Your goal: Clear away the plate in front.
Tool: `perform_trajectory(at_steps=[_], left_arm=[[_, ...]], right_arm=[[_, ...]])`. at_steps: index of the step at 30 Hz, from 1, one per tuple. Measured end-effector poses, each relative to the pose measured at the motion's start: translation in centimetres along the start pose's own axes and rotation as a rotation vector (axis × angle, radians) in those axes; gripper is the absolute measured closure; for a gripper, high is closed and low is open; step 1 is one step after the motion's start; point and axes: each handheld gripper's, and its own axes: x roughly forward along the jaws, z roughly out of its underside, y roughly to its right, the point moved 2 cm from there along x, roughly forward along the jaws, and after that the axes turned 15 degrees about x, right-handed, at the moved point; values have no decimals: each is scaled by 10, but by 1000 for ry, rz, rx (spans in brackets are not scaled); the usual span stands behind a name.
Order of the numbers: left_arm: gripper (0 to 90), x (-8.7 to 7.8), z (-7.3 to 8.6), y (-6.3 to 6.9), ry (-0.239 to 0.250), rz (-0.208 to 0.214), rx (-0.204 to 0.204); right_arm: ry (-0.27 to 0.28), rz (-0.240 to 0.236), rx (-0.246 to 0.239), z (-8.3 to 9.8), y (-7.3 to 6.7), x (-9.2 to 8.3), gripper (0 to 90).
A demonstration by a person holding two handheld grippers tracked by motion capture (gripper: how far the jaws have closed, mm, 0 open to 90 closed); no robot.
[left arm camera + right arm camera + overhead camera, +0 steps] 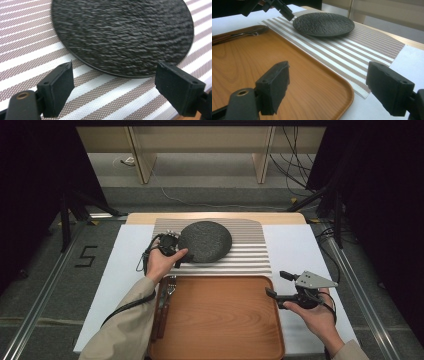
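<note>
round dark-grey stone-textured plate [205, 241] lies flat on the brown-and-white striped ribbed placemat [250, 255], at the mat's left-centre, just behind the wooden tray [220, 320]. nothing on the plate.

left gripper [172, 251] sits at the plate's near-left rim. in the left gripper view its jaws stand wide apart, released, pads clear of the plate [122, 35], whose near edge lies just ahead of the gap between them. no contact that i can see, so not gripping.

right gripper [276, 285] hovers off the tray's right rim over the white table cover [115, 270], well apart from the plate. jaws spread, nothing between them; its view looks across the tray [262, 65] toward the plate [323, 23] and mat [362, 52].

metal fork with a wooden handle [168, 301] lies along the tray's left edge, something like a knife beside it, hard to tell.

step, as i read it: approach for a rim grasp on the plate, probably to move it onto the tray. pick not started.

next move needs: one jaw under the rim, one over it. plate lies flat on the mat, so the lower pad has to wedge under a low thin edge. then close firmly. one-sided grip on a stone-like plate will likely tilt or slip. right gripper is free to support the far side.
</note>
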Motion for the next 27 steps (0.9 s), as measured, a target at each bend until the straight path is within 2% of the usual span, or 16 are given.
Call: perform_trajectory(at_steps=[2, 5, 6, 9, 11, 13, 16, 19, 24, 27], left_arm=[[155, 0, -3, 8, -16, -33, 125], [163, 1, -10, 23, -10, -29, 282], [166, 1, -13, 28, -5, -31, 349], [226, 1, -19, 43, -7, -39, 521], [234, 2, -22, 51, -23, -56, 621], [237, 4, -24, 59, -49, -67, 705], [242, 7, -26, 66, -100, -72, 804], [252, 10, -27, 72, -139, -99, 874], [274, 15, -28, 77, -171, -131, 934], [292, 17, -28, 79, -173, -159, 956]], right_arm=[[-3, 0, 0, 0, 0, 0, 199], [-2, -1, -2, 0, -1, 0, 198], [-2, 1, -3, 0, -1, 0, 198], [-1, 1, -2, 0, -1, 0, 199], [-2, 1, -3, 0, -1, 0, 198], [-1, 0, -3, 0, -1, 0, 198], [1, 1, -3, 0, 0, -1, 198], [1, 1, -4, 0, 0, -1, 198], [0, -1, -5, 0, -1, -1, 198], [0, -1, -5, 0, -1, 0, 198]])
